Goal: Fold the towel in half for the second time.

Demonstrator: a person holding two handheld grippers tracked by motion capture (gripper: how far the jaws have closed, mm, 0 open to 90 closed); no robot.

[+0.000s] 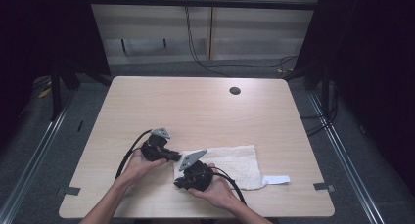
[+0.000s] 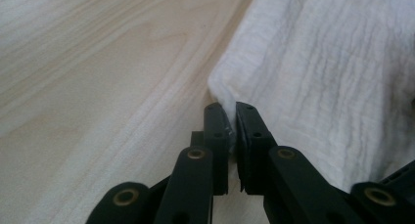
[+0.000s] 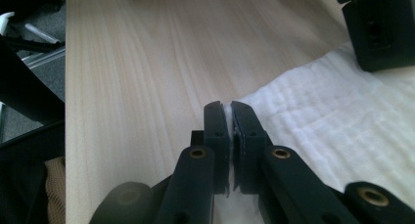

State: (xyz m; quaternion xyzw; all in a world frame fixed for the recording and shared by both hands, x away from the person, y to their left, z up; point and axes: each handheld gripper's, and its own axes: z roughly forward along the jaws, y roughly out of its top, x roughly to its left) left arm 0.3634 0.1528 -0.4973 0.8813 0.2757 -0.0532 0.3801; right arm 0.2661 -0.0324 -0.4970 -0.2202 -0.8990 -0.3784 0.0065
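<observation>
In the high view, one white cloth (image 1: 230,163) is lying flat on the near right part of the table (image 1: 195,106), with one white tag (image 1: 277,179) sticking out at its right end; the left gripper (image 1: 172,156) and right gripper (image 1: 179,183) are both meeting its left edge. In the left gripper view, the jaws are pinching a corner of the cloth (image 2: 323,77). In the right gripper view, the jaws are likewise clamping the cloth (image 3: 323,131) at its edge. It is looking light, soft and limp, likely sagging when lifted, so corners are seeming the best hold.
</observation>
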